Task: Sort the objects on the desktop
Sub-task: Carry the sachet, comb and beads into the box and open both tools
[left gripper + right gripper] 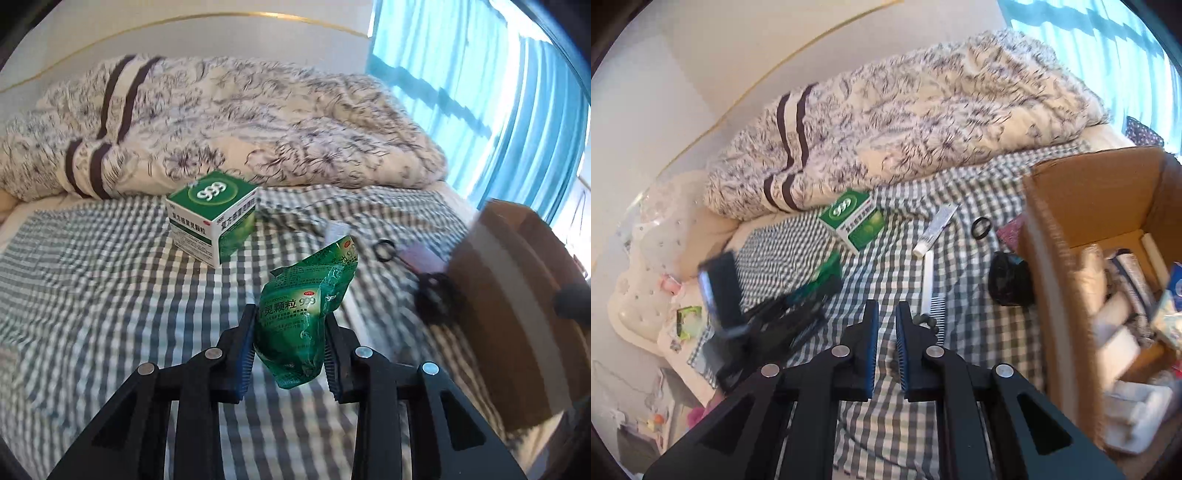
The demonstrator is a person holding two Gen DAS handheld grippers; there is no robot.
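L hand-held gripper [290,343] was clamped on a green sachet [308,306], held above the checked bed sheet [110,288]. R hand-held gripper [886,332] was empty, fingers nearly together w/ a narrow gap. Green box [212,218] sat beyond; cardboard box [1082,206] at right.

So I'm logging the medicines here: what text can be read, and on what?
"999": top of the green box, seen upside down.
"OTC" and "灵颗粒 999": green sachet held in the left gripper.
Smaller print on both, and on the white tube: too blurred to read.
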